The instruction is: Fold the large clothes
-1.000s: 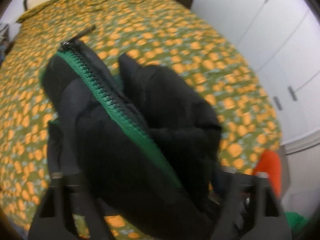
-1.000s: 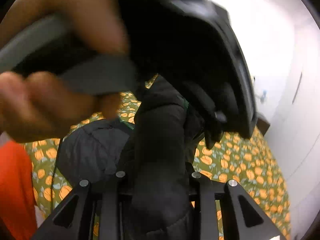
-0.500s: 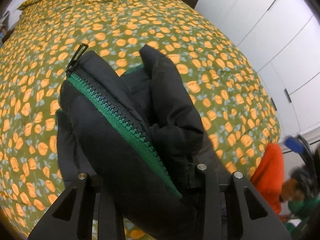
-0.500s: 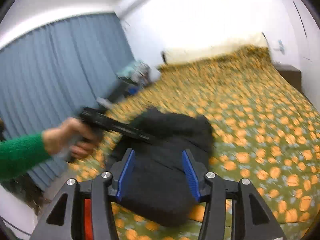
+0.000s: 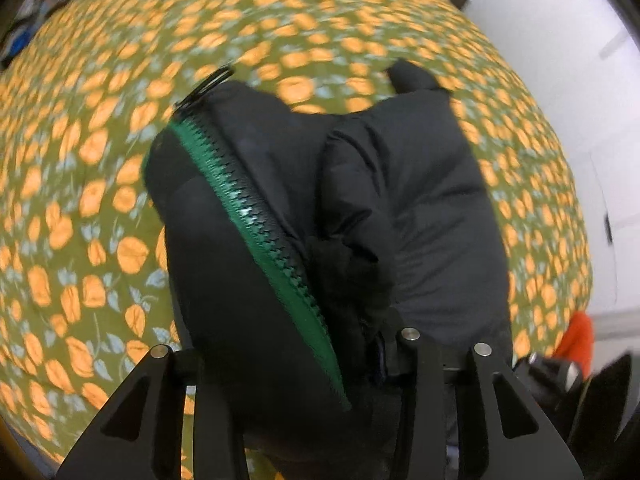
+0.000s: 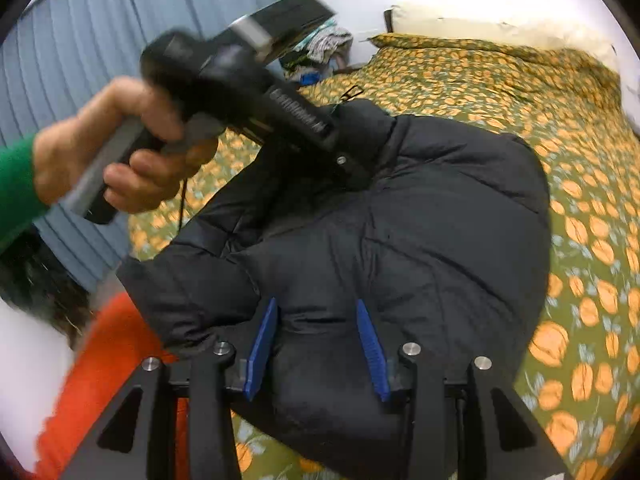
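Observation:
A black puffer jacket [image 6: 420,232] with a green zipper [image 5: 256,232] lies bunched on the bed. My left gripper [image 5: 304,360] is shut on the jacket's zipper edge and holds it up; its fingertips are buried in the fabric. In the right wrist view the left gripper [image 6: 352,164] shows from the side, held by a hand in a green sleeve, gripping the jacket near the collar. My right gripper [image 6: 316,344] is open with blue pads [image 6: 262,348] apart, just above the jacket's near edge, holding nothing.
The bed [image 6: 580,92] has a green cover with orange flowers. An orange garment [image 6: 108,380] lies at the near left edge; it also shows in the left wrist view [image 5: 576,344]. Blue curtains [image 6: 72,48] hang on the left. White closet doors [image 5: 592,60] stand on the right.
My right gripper let go of the jacket and pulled back, now open above its near edge. My left gripper kept its hold and lowered the jacket toward the bed.

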The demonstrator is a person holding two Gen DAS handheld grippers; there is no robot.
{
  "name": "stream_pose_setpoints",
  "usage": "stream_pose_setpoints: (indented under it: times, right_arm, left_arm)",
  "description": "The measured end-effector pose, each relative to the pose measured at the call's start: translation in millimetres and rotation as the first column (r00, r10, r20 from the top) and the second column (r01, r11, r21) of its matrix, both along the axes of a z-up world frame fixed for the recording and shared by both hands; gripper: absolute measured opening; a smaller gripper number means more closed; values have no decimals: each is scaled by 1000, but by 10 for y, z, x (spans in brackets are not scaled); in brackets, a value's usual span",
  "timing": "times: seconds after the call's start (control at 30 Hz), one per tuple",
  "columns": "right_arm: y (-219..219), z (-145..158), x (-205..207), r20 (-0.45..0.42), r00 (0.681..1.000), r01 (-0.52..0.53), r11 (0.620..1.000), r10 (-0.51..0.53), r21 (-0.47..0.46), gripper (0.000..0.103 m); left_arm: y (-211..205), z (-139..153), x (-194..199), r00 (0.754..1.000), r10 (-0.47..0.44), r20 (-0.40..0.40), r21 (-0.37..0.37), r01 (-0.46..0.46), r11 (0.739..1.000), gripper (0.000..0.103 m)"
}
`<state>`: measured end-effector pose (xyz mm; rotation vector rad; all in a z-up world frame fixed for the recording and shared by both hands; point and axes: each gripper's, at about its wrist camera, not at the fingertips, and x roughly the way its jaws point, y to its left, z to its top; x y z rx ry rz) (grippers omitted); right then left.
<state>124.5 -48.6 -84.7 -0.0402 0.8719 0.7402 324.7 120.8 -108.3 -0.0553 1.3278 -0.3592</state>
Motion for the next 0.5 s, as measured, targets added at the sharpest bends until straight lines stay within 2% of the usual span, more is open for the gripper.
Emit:
stream_pose_setpoints:
  times: [0.2,0.37,0.5]
  right_arm:
    - [360,-273,113,-41,999,-34,993,29,-117,40]
    - [518,-304,84,-53,998,-39,982,29,-186,40]
    - [580,-325,52,-51,998,-37,977,26,-211,40]
  left_arm:
    - [302,-403,66,992,117,-37,-33,-118,992,49]
    - [407,-623,79,984,165,-68,-80,-170,982,50]
    - [418,-733,75,983,172,-65,-88,-177,980,51]
